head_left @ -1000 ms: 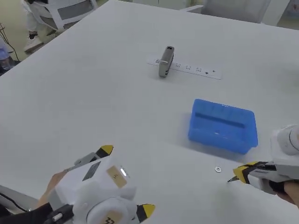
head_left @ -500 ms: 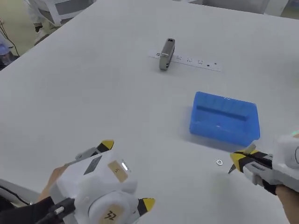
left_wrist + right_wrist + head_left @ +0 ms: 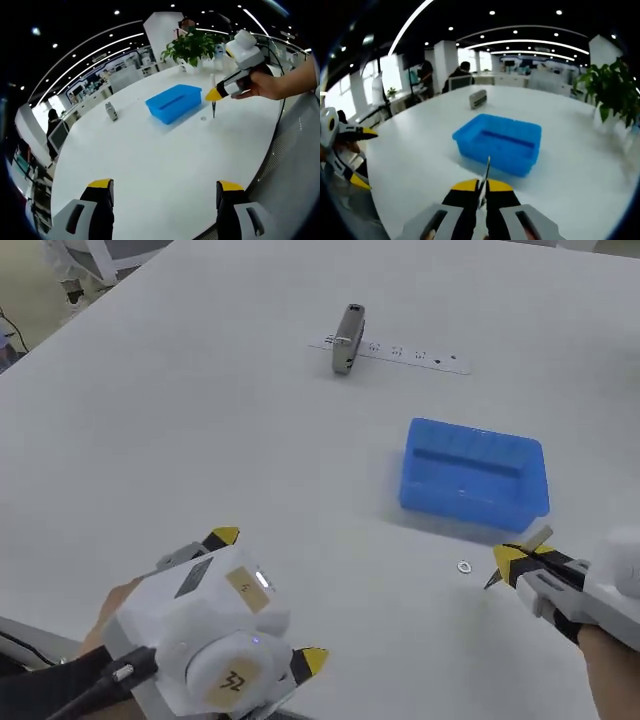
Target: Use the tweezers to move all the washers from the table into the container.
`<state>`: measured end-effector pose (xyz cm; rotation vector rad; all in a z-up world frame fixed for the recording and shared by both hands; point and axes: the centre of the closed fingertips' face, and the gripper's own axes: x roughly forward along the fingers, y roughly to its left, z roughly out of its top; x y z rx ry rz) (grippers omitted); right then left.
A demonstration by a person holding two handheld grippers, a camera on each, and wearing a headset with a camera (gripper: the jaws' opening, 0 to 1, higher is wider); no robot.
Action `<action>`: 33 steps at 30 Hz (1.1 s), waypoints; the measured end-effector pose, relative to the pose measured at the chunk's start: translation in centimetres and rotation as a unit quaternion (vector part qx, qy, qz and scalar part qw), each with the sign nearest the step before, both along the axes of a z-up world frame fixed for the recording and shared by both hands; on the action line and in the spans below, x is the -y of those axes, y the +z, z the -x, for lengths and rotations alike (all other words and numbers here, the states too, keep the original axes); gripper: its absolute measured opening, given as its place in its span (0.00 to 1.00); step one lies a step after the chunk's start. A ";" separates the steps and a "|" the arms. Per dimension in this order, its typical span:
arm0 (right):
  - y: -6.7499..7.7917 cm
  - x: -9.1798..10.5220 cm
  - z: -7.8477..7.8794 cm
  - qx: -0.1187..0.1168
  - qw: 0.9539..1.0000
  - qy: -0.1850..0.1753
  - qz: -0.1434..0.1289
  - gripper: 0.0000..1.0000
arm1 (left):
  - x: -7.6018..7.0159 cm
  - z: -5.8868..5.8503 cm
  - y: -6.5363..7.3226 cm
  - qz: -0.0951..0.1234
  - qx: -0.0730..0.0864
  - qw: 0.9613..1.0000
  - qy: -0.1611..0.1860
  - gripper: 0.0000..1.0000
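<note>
Here, right tool (image 3: 480,187) clamping tweezers (image 3: 495,579), left tool (image 3: 165,185) wide, washer (image 3: 464,567) tiny, barely legible

Ahead of the white, yellow-tipped right gripper (image 3: 512,562): a plain bright blue rectangular plastic container (image 3: 475,480). Beside its slim grey metal tweezers (image 3: 486,174), a small silvery washer (image 3: 464,567) on the white table (image 3: 200,420).
</note>
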<state>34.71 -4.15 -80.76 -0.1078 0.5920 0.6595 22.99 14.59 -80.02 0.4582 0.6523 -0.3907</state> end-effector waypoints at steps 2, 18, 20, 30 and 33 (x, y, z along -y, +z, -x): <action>0.1 -0.3 0.0 -0.016 1.000 -0.006 -0.011 0.02 | 0.0 0.0 0.1 0.001 0.001 1.000 0.001 0.86; 1.3 -1.9 -1.1 -0.001 0.999 -0.014 -0.046 0.03 | -0.1 0.0 -0.1 -0.004 -0.002 1.000 0.001 0.86; 1.2 -2.1 -1.3 -0.001 0.999 -0.013 -0.044 0.03 | -0.2 0.0 -0.1 -0.004 -0.002 1.000 0.002 0.85; 0.0 -2.2 -1.2 0.005 1.000 -0.002 -0.018 0.03 | -0.2 0.0 -0.2 -0.006 -0.005 1.000 0.002 0.85; 0.2 -2.1 -1.2 0.013 1.000 -0.004 -0.025 0.03 | -0.2 0.0 -0.3 -0.007 -0.005 1.000 0.001 0.85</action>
